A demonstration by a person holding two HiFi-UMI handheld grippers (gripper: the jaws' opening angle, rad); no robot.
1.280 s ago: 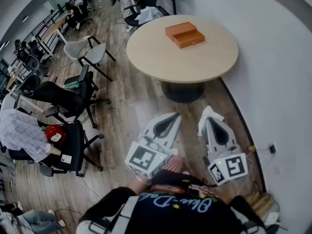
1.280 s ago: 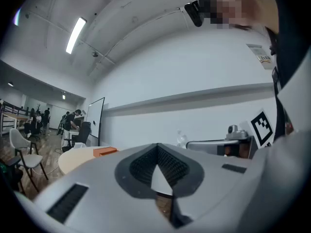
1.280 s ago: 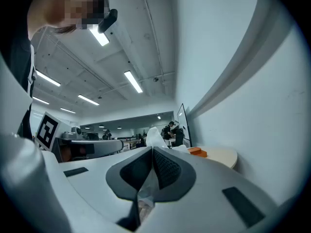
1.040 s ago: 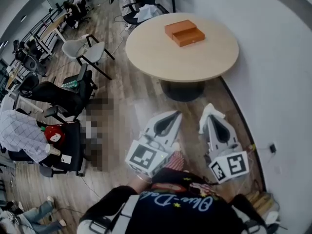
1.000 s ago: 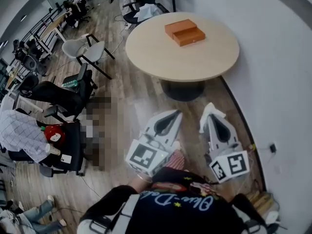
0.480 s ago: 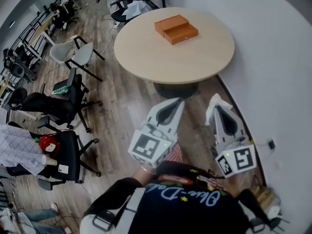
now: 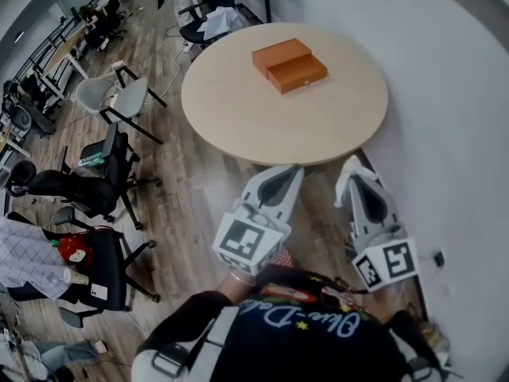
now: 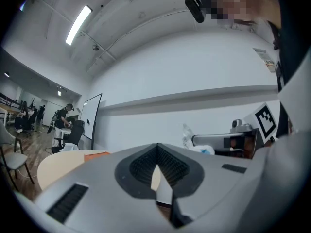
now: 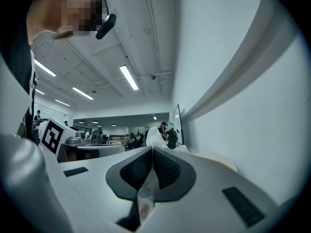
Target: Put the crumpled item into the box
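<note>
An orange box [image 7: 288, 64] lies on the far half of a round beige table [image 7: 318, 126], in two open-looking halves side by side. My right gripper [image 7: 351, 168] hangs just short of the table's near edge, shut on a crumpled white item [image 7: 347, 170] that sticks out past the tips. In the right gripper view the crumpled white item [image 9: 153, 138] pokes out of the shut right gripper [image 9: 151, 152]. My left gripper [image 7: 289, 171] is level with it, shut with nothing in it. The left gripper view shows the shut left gripper [image 8: 156, 165] and the box [image 8: 97, 154] far off.
Office chairs [image 7: 95, 173] stand on the wood floor to the left, one with a red toy [image 7: 73, 251]. A white wall [image 7: 445, 94] runs close along the right. The table's round dark base sits under its middle. People work at desks far back.
The table has come nearer in the head view. Both grippers now sit right at its near edge, still side by side and still shut.
</note>
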